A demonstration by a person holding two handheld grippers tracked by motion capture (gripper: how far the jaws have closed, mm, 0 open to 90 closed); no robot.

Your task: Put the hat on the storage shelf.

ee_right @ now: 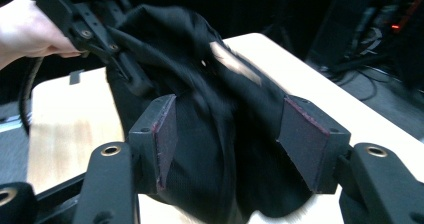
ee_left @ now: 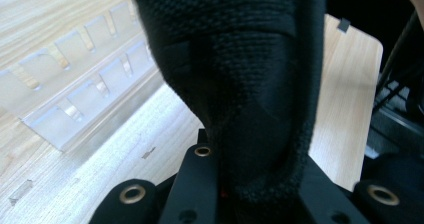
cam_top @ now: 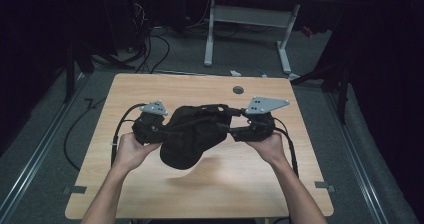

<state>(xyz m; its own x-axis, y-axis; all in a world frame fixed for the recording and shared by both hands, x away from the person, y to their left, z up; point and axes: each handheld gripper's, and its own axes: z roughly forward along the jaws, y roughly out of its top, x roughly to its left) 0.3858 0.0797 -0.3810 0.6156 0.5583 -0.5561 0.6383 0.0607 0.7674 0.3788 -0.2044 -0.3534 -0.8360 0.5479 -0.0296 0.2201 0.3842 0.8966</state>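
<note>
Two hand-held grippers are working a black cloth cap (cam_top: 192,134) above the tabletop (cam_top: 240,179): the left hand-held gripper (cam_top: 162,129) at 9 o'clock is clamping its fabric, while the right hand-held gripper (ee_right: 240,144) at 3 o'clock is standing spread around it, so the handling is looking only partway done.

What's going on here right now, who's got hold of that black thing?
A person holds a gripper in each hand above the wooden table, with a black knitted cloth hanging between them. The left gripper is shut on one edge of the cloth and carries it. The right gripper has its jaws apart: the cloth lies between its pads, but they do not press on it. The cloth hangs clear of the tabletop.
</note>
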